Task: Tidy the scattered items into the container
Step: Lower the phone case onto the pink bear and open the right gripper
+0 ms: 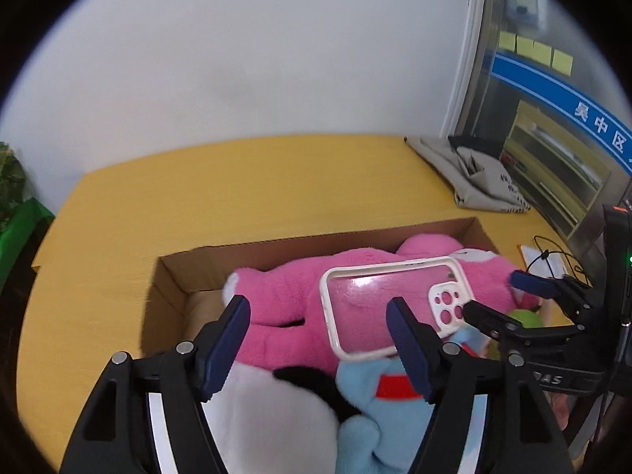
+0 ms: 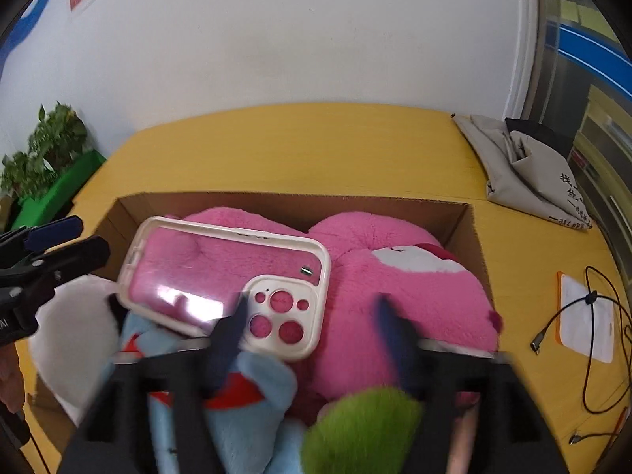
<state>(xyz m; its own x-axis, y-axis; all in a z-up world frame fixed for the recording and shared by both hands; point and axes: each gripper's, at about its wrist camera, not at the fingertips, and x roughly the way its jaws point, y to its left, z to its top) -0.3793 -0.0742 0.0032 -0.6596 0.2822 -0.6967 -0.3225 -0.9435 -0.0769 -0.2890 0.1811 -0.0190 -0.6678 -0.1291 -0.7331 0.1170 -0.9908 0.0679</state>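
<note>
An open cardboard box point(image 1: 316, 237) point(image 2: 276, 197) on the yellow table holds a big pink plush toy point(image 1: 284, 292) point(image 2: 414, 296). A clear phone case with a white rim point(image 1: 367, 296) point(image 2: 205, 260) lies flat on top of the plush. Nearer me in the box are a light blue plush point(image 1: 371, 426) point(image 2: 252, 426), a white plush point(image 1: 268, 426) point(image 2: 75, 335) and a green furry toy point(image 2: 363, 430). My left gripper point(image 1: 316, 308) point(image 2: 89, 237) hovers open over the box's left part, pads free. My right gripper point(image 2: 312, 304) point(image 1: 493, 294) stands open beside the case's camera end, gripping nothing.
A grey cloth bag point(image 1: 474, 177) point(image 2: 525, 173) lies at the table's far right corner. A black cable point(image 2: 592, 300) crosses an orange-edged card point(image 2: 584, 324) to the right of the box. A potted plant point(image 2: 43, 150) stands beyond the table's left end.
</note>
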